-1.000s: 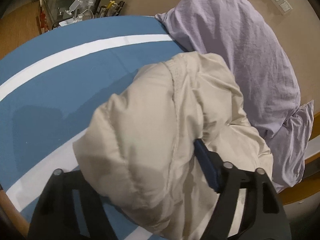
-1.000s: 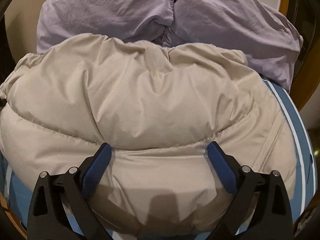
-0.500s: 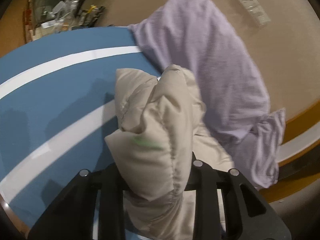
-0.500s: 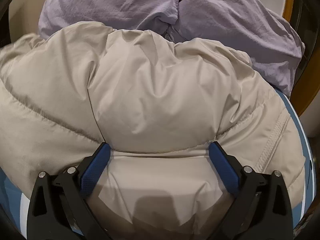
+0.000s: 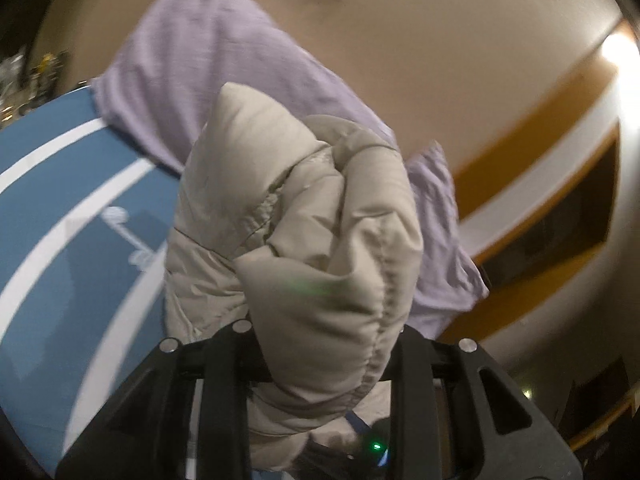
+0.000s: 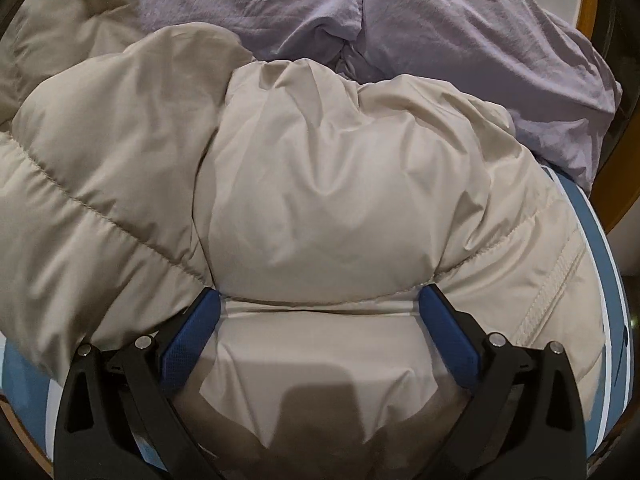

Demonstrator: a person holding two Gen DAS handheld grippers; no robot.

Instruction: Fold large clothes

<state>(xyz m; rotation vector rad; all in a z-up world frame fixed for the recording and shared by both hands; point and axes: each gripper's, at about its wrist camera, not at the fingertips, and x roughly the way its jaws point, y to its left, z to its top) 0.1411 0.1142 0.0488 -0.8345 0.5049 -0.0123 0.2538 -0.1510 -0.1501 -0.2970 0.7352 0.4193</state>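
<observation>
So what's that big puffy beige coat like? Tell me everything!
The puffy coat is beige, quilted in stitched, smooth, slightly shiny padded panels. It lies crumpled on the blue striped bed cover, against the lilac pillow. The left gripper has shut its jaws on a bunched fold, held up. The right gripper presses wide-open jaws onto it.

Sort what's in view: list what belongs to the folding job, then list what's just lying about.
Job:
- beige puffer jacket
- left tongs, clamped on a bunch of it
- right tongs, open over it

Lying about:
- lilac pillows
- blue striped bedsheet
</observation>
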